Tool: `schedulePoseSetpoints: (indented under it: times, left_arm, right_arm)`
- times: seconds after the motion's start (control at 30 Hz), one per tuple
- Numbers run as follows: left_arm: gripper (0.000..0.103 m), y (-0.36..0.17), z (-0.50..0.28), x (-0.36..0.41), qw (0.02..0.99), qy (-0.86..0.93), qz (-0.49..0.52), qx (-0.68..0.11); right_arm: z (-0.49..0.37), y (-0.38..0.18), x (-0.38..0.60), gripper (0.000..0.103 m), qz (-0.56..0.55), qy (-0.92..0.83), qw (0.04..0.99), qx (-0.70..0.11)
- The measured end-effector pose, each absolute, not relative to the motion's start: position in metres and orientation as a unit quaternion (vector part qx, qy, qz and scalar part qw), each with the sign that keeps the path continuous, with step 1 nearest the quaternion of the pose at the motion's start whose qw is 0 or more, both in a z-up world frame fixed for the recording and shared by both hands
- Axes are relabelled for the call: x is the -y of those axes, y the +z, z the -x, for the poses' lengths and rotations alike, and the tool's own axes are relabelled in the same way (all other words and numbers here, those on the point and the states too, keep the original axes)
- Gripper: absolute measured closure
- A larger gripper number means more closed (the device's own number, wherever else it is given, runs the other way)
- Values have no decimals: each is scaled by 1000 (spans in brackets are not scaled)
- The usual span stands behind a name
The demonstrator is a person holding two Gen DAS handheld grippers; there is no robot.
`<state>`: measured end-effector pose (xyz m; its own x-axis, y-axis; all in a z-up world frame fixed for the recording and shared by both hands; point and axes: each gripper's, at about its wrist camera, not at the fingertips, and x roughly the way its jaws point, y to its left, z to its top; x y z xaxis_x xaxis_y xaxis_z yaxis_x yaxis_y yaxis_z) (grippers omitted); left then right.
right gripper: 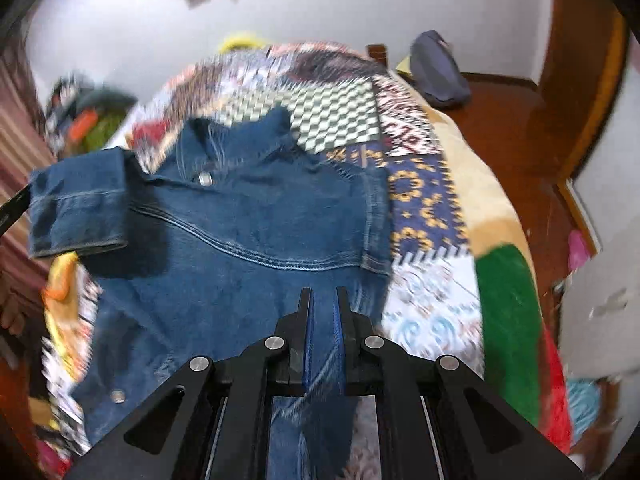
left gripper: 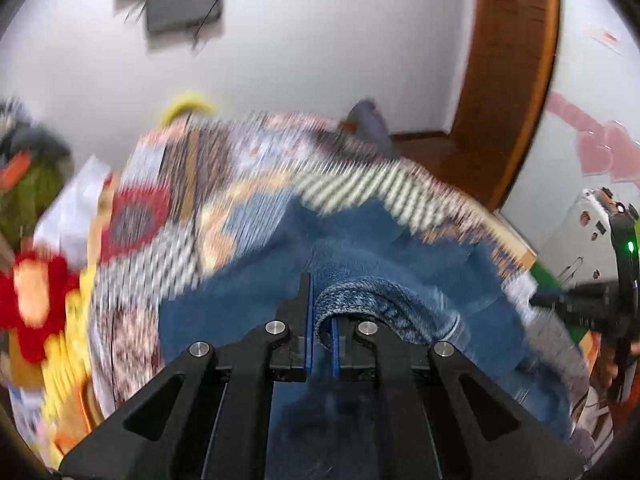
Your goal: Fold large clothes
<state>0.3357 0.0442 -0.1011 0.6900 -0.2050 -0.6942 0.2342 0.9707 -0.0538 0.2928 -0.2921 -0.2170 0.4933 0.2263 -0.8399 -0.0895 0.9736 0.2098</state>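
A blue denim jacket (right gripper: pixel 240 220) lies spread on a patchwork bedspread (right gripper: pixel 340 120), collar toward the far end. My right gripper (right gripper: pixel 324 316) is shut on the jacket's near hem, and denim runs between its pads and hangs down below them. My left gripper (left gripper: pixel 320 316) is shut on a denim sleeve (left gripper: pixel 368 300), whose cuff folds over the right finger. In the right wrist view that sleeve (right gripper: pixel 76 204) is raised over the jacket's left side. The left wrist view is blurred by motion.
Red and yellow soft toys (left gripper: pixel 36 304) are piled at the bed's left edge. A dark blue bundle (right gripper: pixel 440 76) rests at the far right corner. Wooden floor (right gripper: pixel 516 128) and a wooden door frame (left gripper: pixel 508 80) lie to the right. The other gripper's body (left gripper: pixel 620 272) shows at the right edge.
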Motion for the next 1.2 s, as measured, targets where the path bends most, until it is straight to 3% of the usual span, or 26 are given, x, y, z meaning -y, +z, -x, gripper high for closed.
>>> schedulePoseSetpoints:
  times: [0.2,0.33,0.53,0.63,0.7,0.77,0.8,0.93,1.03,1.2]
  left_arm:
    - [94,-192,-323,-92,873,-95,35,-478]
    - [81,-232,-308,-99,863,-81,46,-497]
    - [66,-238,-300,-104,864,-74,60,-495]
    - [63,-235,-294,-100,864,-74,29,-498]
    - [59,-230,-287,-99,866,-75,8,-495]
    - [55,-223,-279,-100,866,-66,-9,-495]
    - [55,-221,-275,-101,866,-63,-14,-496]
    - [52,-201,-261,-108,868,-62,-10,-492]
    - [44,-183,-259,-103,875,-65,-6,-480]
    - [17,-162,-265,-66,883,-103,-15,-458]
  right_arm:
    - [-321,-280,248,98,62,83,817,-567]
    - [-307,-285,232,98,146,59,825,-543]
    - [-292,-291,231,97,201,20,822,-533]
    - [-290,-286,248,83,161,23,827,-537]
    - [-292,-285,264,68,127,21,829,-544]
    - [-290,-285,278,34,113,4,833,-542]
    - [-289,-285,283,30,110,0,834,-540]
    - [-281,-283,295,30,73,11,836,-543]
    - [-271,-271,299,30,41,20,844,-534]
    - [-259,-241,303,30,-12,43,862,-505]
